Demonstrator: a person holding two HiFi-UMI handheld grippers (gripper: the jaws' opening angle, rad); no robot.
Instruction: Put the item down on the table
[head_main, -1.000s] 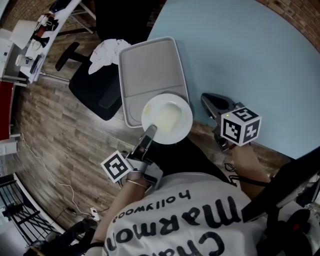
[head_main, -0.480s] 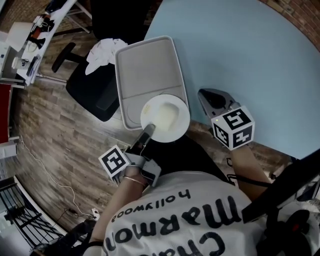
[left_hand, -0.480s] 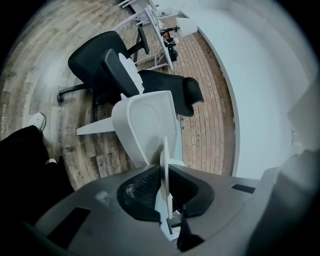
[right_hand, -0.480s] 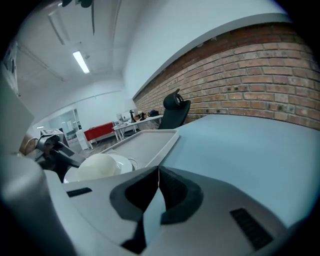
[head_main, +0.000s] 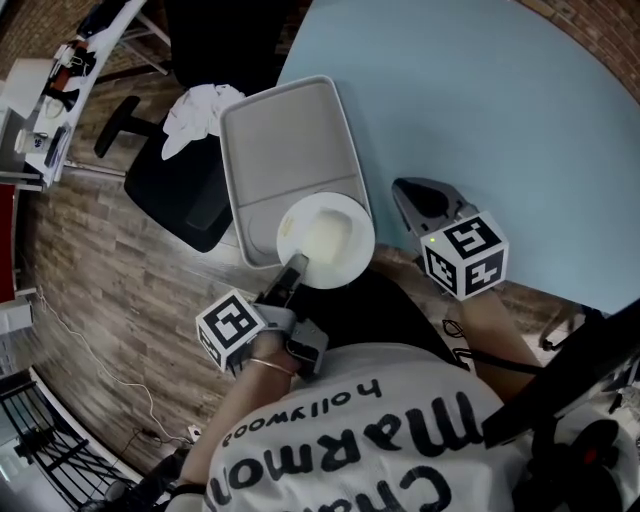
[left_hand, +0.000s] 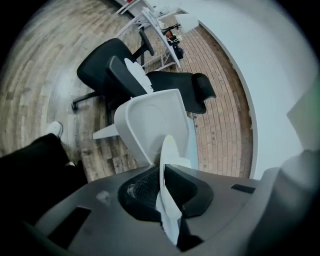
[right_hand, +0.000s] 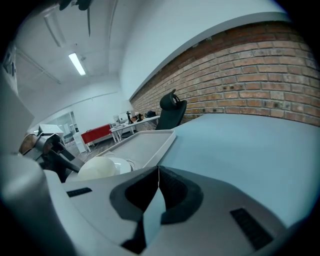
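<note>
Left gripper (head_main: 297, 264) clamps the near rim of the white plate (head_main: 325, 240) over the near end of the gray tray (head_main: 285, 130); right gripper (head_main: 408, 195) is clenched, empty.

a grey tray (head_main: 285, 140) lies at the table's (head_main: 480, 90) left edge, partly past it. beside it on the wood floor (head_main: 110, 295) stands a black office chair (head_main: 180, 195) — a white cloth (head_main: 203, 105) crumpled on it.

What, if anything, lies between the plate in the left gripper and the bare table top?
The grey tray does: the plate, gripped by its rim in the left gripper, is over the tray's near end. Bare table lies to the right, past the tray's rim.
</note>
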